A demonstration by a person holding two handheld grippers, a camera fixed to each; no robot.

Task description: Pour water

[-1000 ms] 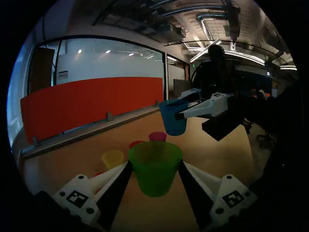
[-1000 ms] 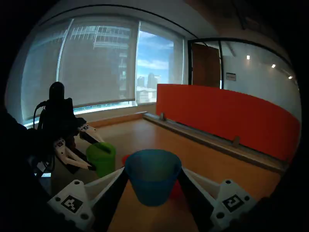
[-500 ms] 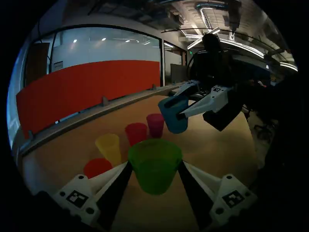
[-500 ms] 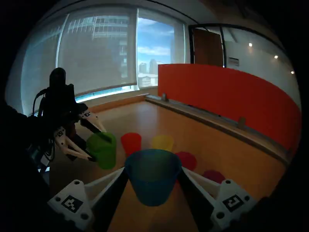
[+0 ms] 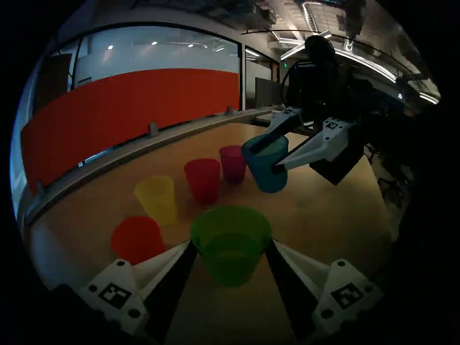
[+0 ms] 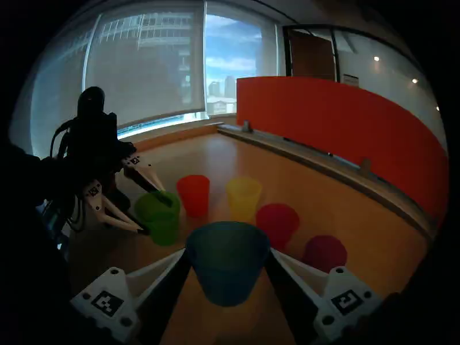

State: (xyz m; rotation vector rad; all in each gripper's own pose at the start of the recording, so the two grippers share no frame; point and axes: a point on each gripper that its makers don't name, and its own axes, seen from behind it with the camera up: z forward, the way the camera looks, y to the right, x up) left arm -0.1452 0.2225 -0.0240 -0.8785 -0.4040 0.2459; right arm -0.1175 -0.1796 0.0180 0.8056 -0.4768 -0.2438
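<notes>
Both views dipped toward table; red cup and neighbours came into full sight. Left gripper clamped green cup, right gripper clamped blue cup, both held off table. Risk: rims misaligned or tilt too quick, water would spill onto wood.

Left gripper, ahead-left: row of cups blocks the table.
Left gripper, straight ahead: right gripper holding blue cup bars the way.
Left gripper, ahead-right: bare table, passable.
Right gripper, ahead-left: green cup obstructs.
</notes>
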